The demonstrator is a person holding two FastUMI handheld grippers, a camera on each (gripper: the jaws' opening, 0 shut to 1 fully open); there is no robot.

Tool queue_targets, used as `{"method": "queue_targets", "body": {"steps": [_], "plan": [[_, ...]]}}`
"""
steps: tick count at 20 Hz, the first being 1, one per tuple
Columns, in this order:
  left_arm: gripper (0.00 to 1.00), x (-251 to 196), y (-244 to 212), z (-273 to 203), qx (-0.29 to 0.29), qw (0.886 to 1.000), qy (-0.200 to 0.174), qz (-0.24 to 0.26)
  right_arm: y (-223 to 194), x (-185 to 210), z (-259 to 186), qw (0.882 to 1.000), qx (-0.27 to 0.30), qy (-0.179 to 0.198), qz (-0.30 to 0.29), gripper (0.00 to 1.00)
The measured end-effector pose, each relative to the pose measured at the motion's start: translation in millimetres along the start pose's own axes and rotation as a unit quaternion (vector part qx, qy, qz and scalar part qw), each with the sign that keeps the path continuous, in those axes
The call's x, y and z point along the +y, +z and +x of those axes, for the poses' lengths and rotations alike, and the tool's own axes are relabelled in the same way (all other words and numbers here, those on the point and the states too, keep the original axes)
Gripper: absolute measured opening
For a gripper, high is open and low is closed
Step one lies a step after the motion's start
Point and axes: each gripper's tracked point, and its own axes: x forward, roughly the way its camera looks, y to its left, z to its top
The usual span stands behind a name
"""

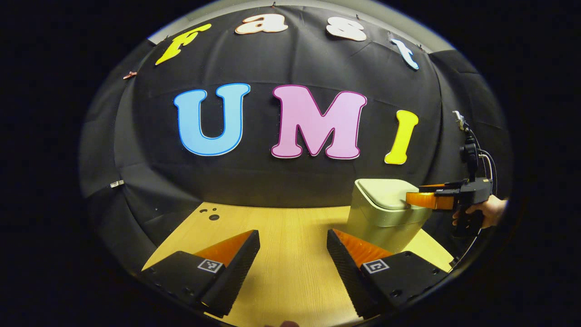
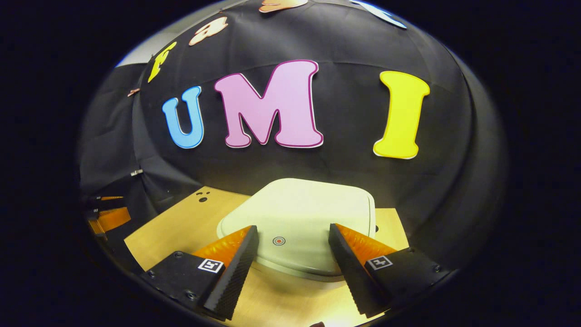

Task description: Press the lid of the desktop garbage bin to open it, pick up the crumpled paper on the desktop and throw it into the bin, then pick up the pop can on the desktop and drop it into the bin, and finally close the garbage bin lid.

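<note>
One garbage bin (image 1: 383, 213) near the table's (image 1: 281, 236) right edge, with one closed lid (image 2: 299, 218) bearing one small round mark (image 2: 278, 240). Two grippers: left gripper (image 1: 293, 254), right gripper (image 2: 293, 250). One hand (image 1: 488, 211).

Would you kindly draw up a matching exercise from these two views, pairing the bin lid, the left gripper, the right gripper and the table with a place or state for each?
Things:
1. bin lid
2. left gripper
3. right gripper
4. table

Places or states:
A. open, above bare wood, away from the bin
B. closed, a small round mark near its front edge
C. light wood, with the bin standing on it
D. open, fingers over the lid's front edge

Pairs: 1-B, 2-A, 3-D, 4-C
</note>
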Motion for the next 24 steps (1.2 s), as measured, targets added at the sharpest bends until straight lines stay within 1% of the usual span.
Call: {"method": "queue_targets", "body": {"steps": [2,5,6,8,10,12,14,18,22,24], "plan": [[0.96,1.2,0.6,-4.9,-0.003,1.000,0.000,-0.003,-2.7,0.1,0.0,1.000,-0.007,-0.003,-0.009,0.99],[0.96,2.5,1.2,-13.3,-0.006,1.000,0.000,-0.005,-7.2,0.1,1.5,1.000,0.000,-0.007,-0.027,0.99],[0.96,3.5,0.9,-16.7,-0.008,1.000,0.000,-0.005,-7.4,-0.4,0.9,1.000,-0.002,-0.008,-0.022,1.00],[0.96,3.3,0.9,-22.3,-0.010,1.000,-0.002,-0.006,0.2,1.0,0.1,1.000,-0.015,-0.006,-0.012,0.99],[0.96,1.9,2.5,-26.4,-0.013,1.000,-0.005,-0.006,3.8,1.3,-4.4,1.000,-0.011,-0.014,-0.005,0.98],[0.96,1.5,3.3,-29.5,-0.015,1.000,-0.006,-0.006,13.1,6.0,-14.0,0.999,-0.028,-0.015,-0.028,0.98],[0.96,1.4,3.9,-31.6,-0.018,1.000,-0.007,-0.005,22.3,19.5,-30.7,0.998,-0.044,-0.007,-0.045,0.98],[0.96,1.1,5.1,-32.8,-0.023,1.000,-0.014,-0.005,37.1,58.2,-72.9,0.996,-0.077,0.021,-0.050,0.98],[0.96,1.8,1.9,-32.3,-0.025,0.999,-0.021,-0.002,31.8,95.4,-105.5,0.994,-0.092,0.039,-0.037,0.98],[0.96,4.6,-2.3,-32.6,-0.026,0.999,-0.020,0.003,25.0,115.3,-119.3,0.992,-0.105,0.051,-0.044,0.98]]}}
